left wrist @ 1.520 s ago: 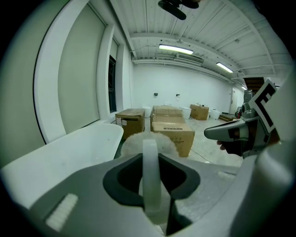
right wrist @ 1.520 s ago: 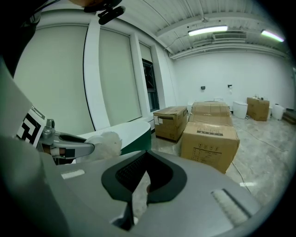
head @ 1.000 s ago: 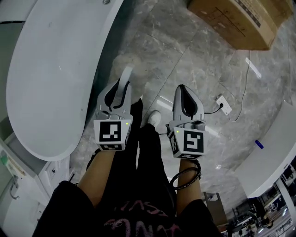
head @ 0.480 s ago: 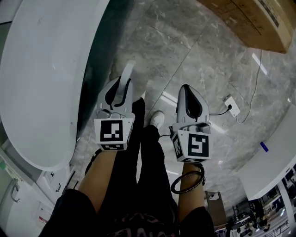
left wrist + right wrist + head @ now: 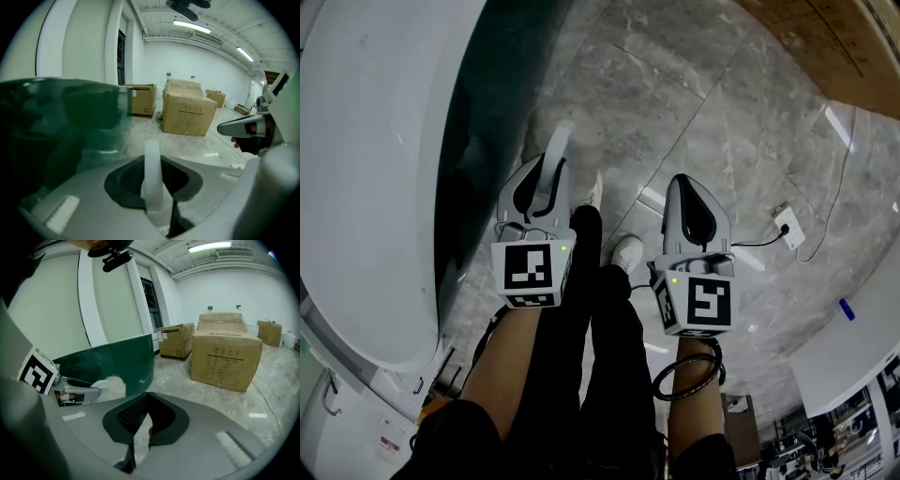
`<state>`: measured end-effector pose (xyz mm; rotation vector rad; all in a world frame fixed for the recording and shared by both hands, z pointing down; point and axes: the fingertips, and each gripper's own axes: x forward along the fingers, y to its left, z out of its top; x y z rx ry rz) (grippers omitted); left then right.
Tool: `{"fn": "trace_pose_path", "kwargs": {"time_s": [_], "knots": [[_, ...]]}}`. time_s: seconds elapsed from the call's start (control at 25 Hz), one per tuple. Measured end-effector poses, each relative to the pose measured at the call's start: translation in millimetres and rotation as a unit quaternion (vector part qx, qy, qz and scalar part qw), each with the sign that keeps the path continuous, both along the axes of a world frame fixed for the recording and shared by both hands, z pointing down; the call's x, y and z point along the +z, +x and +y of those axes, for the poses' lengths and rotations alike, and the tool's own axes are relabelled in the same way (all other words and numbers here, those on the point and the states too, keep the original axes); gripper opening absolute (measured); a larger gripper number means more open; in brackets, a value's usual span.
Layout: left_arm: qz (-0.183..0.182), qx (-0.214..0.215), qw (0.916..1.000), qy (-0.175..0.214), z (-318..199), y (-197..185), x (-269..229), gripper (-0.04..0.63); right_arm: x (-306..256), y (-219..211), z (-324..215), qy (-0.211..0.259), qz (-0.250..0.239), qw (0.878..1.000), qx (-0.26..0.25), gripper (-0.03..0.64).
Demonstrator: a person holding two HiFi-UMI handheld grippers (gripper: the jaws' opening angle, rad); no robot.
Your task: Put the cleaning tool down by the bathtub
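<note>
The cleaning tool (image 5: 152,178), a flat white pad (fuzzy when seen side-on), stands on edge, clamped in the left gripper's (image 5: 546,178) jaws. It hangs just beside the dark green outer wall of the white bathtub (image 5: 375,141).

L gripper (image 5: 548,169) and R gripper (image 5: 684,183) are held side by side, approx level, both pointing fwd away from the body, marker cubes nearest the wrists. L jaws are clamped on the thin white handle of the cleaning tool (image 5: 560,141) — it pokes out past the tips. R jaws are pressed together, nothing betw them. L forearm (image 5: 502,361) and R forearm (image 5: 689,408) are bare, roughly parallel — dark loop (image 5: 661,380) round R wrist.
</note>
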<state>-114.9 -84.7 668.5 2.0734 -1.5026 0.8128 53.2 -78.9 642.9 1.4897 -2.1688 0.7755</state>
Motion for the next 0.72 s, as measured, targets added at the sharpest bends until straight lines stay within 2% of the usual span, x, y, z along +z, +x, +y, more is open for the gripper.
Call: {"fn": "trace_pose_path", "kwargs": {"time_s": [0.28, 0.72], "knots": [[-0.023, 0.045, 0.9987, 0.001, -9.1, 0.1, 51.0, 0.094, 51.9, -3.0, 1.2, -0.021, -0.001, 1.0, -0.008, 0.014], [-0.041, 0.046, 0.9979, -0.019, -6.3, -13.6, 139.7, 0.094, 131.1, -14.4, 5.4, -0.043, -0.012, 0.999, -0.017, 0.014]]}}
